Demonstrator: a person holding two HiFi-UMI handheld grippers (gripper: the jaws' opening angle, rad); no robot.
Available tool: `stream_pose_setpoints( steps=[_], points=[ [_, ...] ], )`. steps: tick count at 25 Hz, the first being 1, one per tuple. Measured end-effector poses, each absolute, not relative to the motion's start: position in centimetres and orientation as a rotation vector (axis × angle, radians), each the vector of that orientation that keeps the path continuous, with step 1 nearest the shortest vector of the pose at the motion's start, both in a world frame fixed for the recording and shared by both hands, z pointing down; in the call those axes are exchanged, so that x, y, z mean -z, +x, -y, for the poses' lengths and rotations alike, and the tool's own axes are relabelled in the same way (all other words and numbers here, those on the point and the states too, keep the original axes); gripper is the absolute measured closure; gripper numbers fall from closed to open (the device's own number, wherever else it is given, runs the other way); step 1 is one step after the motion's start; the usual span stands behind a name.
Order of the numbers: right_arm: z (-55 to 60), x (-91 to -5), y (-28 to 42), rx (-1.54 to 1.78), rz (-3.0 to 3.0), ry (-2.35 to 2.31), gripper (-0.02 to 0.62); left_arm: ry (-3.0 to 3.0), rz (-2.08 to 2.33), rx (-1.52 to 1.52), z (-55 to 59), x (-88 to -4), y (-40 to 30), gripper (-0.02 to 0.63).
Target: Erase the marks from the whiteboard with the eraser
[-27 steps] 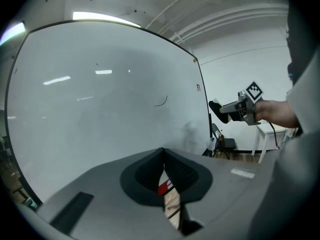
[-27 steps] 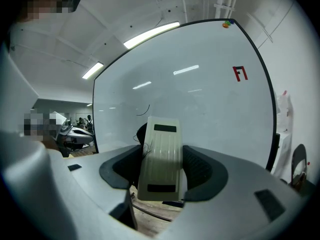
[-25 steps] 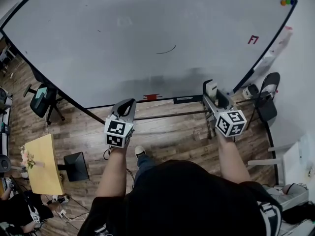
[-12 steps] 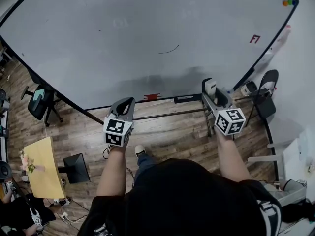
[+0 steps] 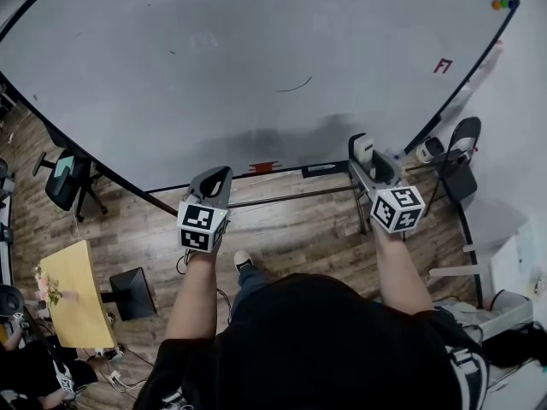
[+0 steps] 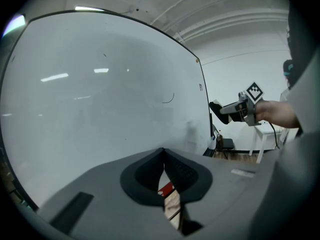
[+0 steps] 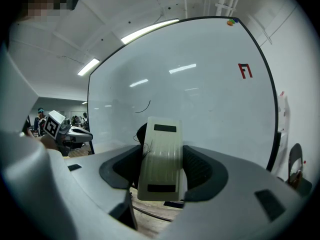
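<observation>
A large whiteboard (image 5: 256,49) fills the head view, with a short curved black mark (image 5: 294,85) near its middle and a small red mark (image 5: 442,66) at the right. The curved mark (image 6: 169,99) shows in the left gripper view and again, as the same black mark (image 7: 143,107), in the right gripper view. My right gripper (image 5: 366,152) is shut on a cream eraser (image 7: 161,156), held below the board's lower edge. My left gripper (image 5: 215,184) is shut with nothing in it, its jaws together in front of the board.
A tray rail (image 5: 291,196) runs along the board's bottom with a red item (image 5: 264,167) on it. Coloured magnets (image 5: 498,4) sit at the board's top right. A chair (image 5: 461,156) stands at the right, an office chair (image 5: 67,178) and a yellow table (image 5: 73,293) at the left.
Both grippers have barely moved; the right one with the eraser has crept slightly up toward the board's lower edge.
</observation>
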State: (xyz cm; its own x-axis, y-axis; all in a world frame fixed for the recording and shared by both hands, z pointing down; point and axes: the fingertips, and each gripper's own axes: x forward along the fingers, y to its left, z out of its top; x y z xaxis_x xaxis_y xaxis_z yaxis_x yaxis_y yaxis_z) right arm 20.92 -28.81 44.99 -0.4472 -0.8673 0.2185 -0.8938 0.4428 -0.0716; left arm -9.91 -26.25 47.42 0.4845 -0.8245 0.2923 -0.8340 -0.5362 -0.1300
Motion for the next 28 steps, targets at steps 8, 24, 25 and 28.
stream_pose_setpoints(
  steps=[8,24,25,28],
  points=[
    [28.8,-45.4,20.2,-0.274,2.529,1.553,0.345,2.689,1.483,-0.5,26.4,-47.6,-10.2,0.595],
    [29.6,-46.2,19.9,-0.286,2.515,1.551,0.345,2.699,1.464,-0.497,27.5,-47.9,-10.2,0.595],
    [29.6,-46.2,19.8,-0.286,2.515,1.55,0.345,2.698,1.463,-0.499,27.5,-47.9,-10.3,0.595],
    [29.6,-46.3,19.7,-0.286,2.514,1.546,0.345,2.698,1.461,-0.504,27.5,-47.9,-10.4,0.595]
  ],
)
